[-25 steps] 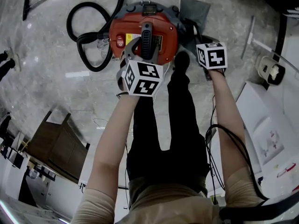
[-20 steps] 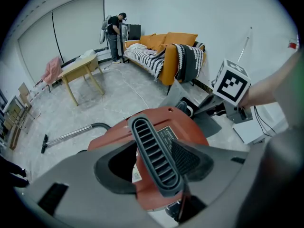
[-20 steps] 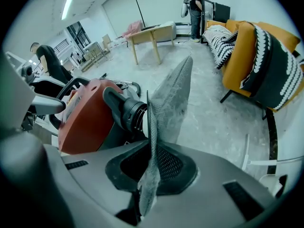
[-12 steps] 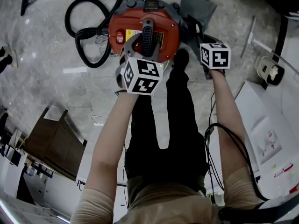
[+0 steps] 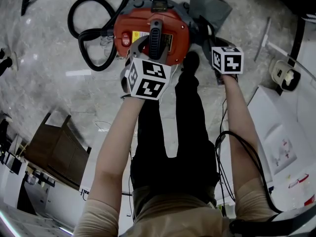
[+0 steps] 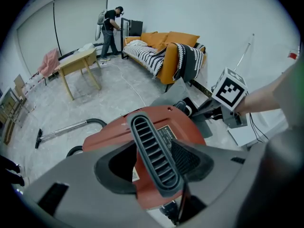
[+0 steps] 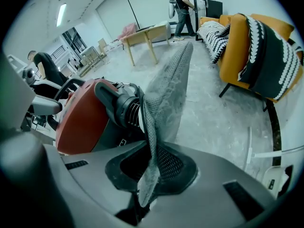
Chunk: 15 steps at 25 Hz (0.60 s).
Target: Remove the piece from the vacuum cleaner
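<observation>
On the pale grey stone floor (image 5: 49, 83) at the left, we see a black corrugated hose (image 5: 86, 31) looped just beside the round red vacuum cleaner (image 5: 140, 26). Across the red lid runs a black ribbed carry handle (image 5: 156, 39). The left gripper (image 6: 156, 163) comes down on it from above, its jaws narrow and clamped on either side of the handle. Just right of the cleaner stands the person's dark shoe (image 5: 191, 63).

The task's piece, a grey felt-like fabric bag (image 5: 210, 8), sticks out from the cleaner's right side. Its neck sits by a black ribbed collar (image 7: 124, 109) on the body — we cannot tell whether it is on the collar or free of it. The right gripper (image 7: 149, 167) has its jaws nearly together, pinching the bag's lower edge — the cloth stands up out of them. Further right, a cream-coloured plastic part (image 5: 284, 73) lies on the floor, well apart from the cleaner.
</observation>
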Each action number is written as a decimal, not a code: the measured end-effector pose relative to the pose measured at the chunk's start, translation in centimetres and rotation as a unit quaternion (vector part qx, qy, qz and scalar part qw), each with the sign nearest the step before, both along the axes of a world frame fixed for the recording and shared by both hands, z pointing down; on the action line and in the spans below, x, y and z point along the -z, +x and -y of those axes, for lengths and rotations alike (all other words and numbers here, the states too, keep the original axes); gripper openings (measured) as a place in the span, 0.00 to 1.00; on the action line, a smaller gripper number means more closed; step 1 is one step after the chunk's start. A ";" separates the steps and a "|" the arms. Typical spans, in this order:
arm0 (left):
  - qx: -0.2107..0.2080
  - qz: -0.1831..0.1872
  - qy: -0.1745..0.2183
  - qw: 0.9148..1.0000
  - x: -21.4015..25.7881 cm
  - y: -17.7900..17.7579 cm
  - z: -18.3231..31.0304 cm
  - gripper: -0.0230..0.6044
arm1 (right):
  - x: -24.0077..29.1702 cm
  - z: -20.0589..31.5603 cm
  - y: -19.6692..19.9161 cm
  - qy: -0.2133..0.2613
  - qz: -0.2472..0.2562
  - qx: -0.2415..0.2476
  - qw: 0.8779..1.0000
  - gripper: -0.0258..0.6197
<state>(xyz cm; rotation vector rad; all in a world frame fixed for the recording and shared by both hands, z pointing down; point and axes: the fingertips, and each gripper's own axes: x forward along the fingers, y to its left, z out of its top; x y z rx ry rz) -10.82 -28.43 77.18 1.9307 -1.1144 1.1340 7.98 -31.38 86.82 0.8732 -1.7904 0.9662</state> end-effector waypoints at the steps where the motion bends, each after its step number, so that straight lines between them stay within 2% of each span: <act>1: 0.000 0.001 -0.001 1.000 0.0 0.0 0.0 0.39 | -0.1 0.0 0.0 0.001 -0.001 0.001 1.000 0.09; 15: 0.000 -0.001 0.002 1.000 0.0 -0.1 0.0 0.39 | -0.2 0.1 0.1 -0.002 0.003 -0.010 1.000 0.09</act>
